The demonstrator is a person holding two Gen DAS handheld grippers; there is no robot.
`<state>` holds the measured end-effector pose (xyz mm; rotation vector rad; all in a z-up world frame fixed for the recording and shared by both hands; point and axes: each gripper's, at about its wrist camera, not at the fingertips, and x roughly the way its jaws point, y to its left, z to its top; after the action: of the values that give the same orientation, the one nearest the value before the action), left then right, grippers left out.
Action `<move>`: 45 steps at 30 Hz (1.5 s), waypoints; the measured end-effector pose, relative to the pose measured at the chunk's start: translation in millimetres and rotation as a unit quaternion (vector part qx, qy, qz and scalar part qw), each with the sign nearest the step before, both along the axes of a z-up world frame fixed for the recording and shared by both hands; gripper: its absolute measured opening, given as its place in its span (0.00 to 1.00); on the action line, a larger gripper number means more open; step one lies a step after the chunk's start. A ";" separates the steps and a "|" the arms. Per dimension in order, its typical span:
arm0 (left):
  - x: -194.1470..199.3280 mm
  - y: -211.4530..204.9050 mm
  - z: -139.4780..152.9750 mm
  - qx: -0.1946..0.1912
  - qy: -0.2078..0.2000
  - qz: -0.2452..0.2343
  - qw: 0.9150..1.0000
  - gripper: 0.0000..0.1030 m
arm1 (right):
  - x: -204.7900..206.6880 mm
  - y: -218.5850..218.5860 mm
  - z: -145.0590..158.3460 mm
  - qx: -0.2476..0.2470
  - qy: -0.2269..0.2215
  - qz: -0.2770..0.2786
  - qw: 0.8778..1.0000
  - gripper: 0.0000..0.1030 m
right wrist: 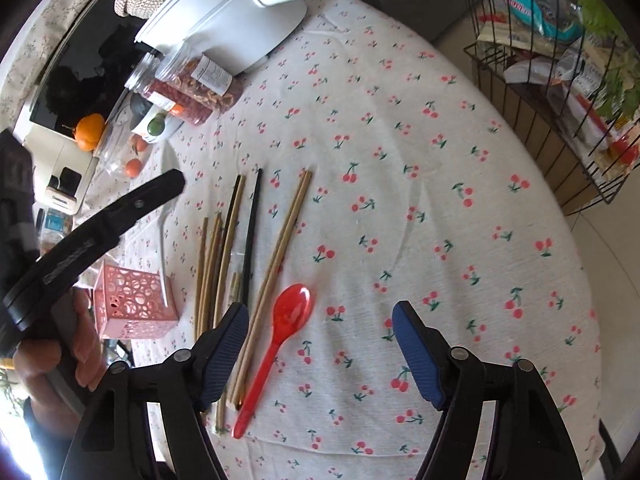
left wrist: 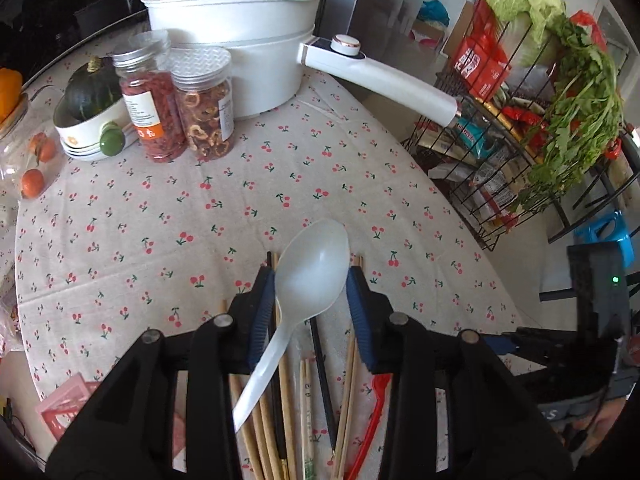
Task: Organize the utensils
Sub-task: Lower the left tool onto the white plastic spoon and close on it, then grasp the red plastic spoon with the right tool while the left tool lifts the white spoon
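The left gripper (left wrist: 310, 298) grasps a translucent white plastic spoon (left wrist: 308, 276), bowl up, its handle slanting down over the wooden and black chopsticks (right wrist: 244, 240) on the cherry-print tablecloth (right wrist: 400, 160). The right gripper (right wrist: 320, 340) hangs released above a glossy red spoon (right wrist: 280, 336) lying beside them.

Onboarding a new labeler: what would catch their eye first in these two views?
First, the white spoon held up between the blue pads of the left tool, its bowl filling the middle of the left wrist view. Next, the red spoon lying on the cherry-print tablecloth beside a spread of chopsticks, with the right tool open above it. Behind, a big white pot sits at the table's far edge.
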<state>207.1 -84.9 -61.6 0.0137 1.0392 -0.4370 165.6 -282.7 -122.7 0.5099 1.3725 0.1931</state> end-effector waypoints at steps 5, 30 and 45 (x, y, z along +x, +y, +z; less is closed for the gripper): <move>-43.3 28.0 22.5 -0.041 -0.033 0.017 0.998 0.38 | 5.2 29.3 -15.3 0.010 0.017 0.025 1.000 0.59; -121.5 151.9 39.4 -0.152 -0.113 0.147 0.971 0.38 | -3.6 73.1 -19.6 -0.109 -0.051 0.062 0.991 0.03; -124.3 146.6 35.8 -0.141 -0.118 0.139 0.973 0.38 | 2.1 110.8 -25.4 -0.219 -0.074 0.175 0.957 0.33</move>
<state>82.8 61.7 -25.8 -0.3238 0.7234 -0.3159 167.7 -171.9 -148.1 -0.1197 1.3007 0.2012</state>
